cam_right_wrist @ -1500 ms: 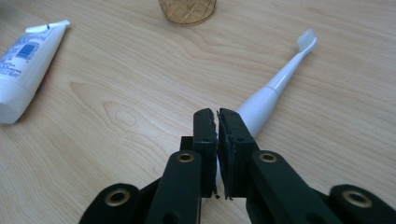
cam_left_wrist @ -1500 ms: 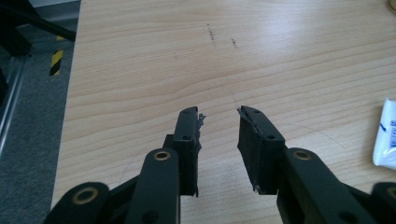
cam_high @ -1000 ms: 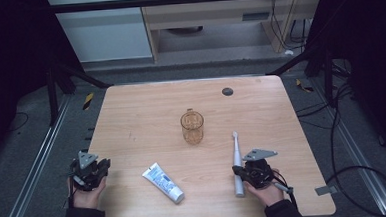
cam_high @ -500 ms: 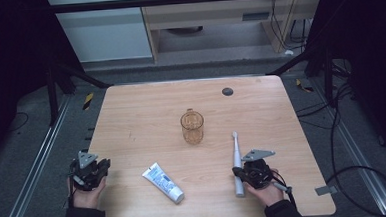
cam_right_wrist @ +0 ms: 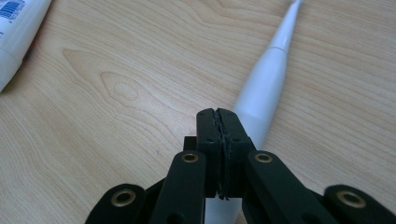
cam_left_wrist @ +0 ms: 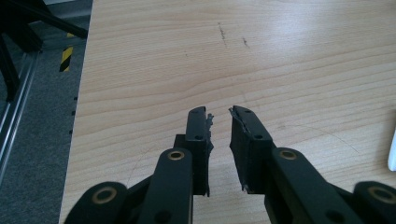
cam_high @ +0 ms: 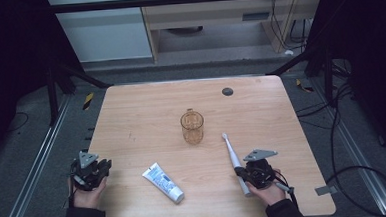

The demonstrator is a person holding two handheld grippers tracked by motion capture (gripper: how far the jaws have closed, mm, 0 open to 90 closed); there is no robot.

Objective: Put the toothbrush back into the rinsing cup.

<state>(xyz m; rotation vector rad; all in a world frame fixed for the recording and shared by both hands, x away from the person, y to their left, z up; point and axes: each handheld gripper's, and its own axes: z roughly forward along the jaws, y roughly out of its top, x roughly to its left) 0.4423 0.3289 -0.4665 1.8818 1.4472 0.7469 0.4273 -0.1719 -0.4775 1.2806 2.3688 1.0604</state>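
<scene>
A white electric toothbrush (cam_high: 232, 155) lies on the wooden table (cam_high: 146, 111), right of centre, head pointing away. My right gripper (cam_high: 245, 172) rests over its handle end. In the right gripper view the jaws (cam_right_wrist: 218, 113) are pressed together with nothing between them, and the toothbrush (cam_right_wrist: 267, 81) runs out from beneath them. A white and blue toothpaste tube (cam_high: 163, 182) lies near the front edge. An amber glass mug (cam_high: 192, 127) stands upright mid-table. My left gripper (cam_high: 98, 168) sits at the table's left edge. Its jaws (cam_left_wrist: 219, 114) have just been opening and stand slightly apart over bare wood.
A small dark round disc (cam_high: 227, 91) lies near the table's far edge. The toothpaste tube (cam_right_wrist: 18, 28) shows at the upper left of the right gripper view. Grey floor, metal rails and cables surround the table.
</scene>
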